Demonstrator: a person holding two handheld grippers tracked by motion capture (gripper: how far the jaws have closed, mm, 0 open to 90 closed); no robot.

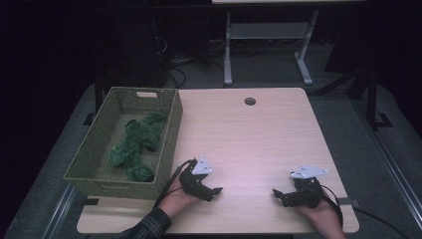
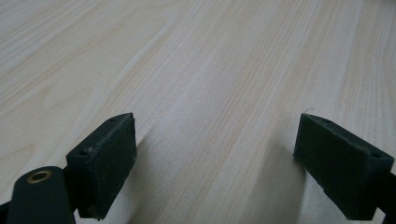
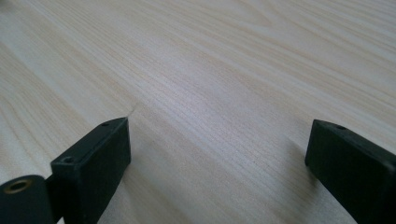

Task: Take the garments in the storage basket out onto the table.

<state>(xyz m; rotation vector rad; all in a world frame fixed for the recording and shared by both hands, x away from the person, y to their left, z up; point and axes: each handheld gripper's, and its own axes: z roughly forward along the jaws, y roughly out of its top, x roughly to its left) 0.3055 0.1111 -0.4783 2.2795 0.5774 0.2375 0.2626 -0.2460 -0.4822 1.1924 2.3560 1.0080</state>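
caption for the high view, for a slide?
Two open grippers, left and right, rest on a wooden table beside a wicker basket holding a green cloth.

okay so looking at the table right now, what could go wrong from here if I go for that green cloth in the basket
The cloth lies deep in the basket, so the left tool, now open and low on the table, might catch the near wall going in.

The basket overhangs the table's left edge; a bump could tip it off.

The crumpled cloth may snag on the weave when lifted.
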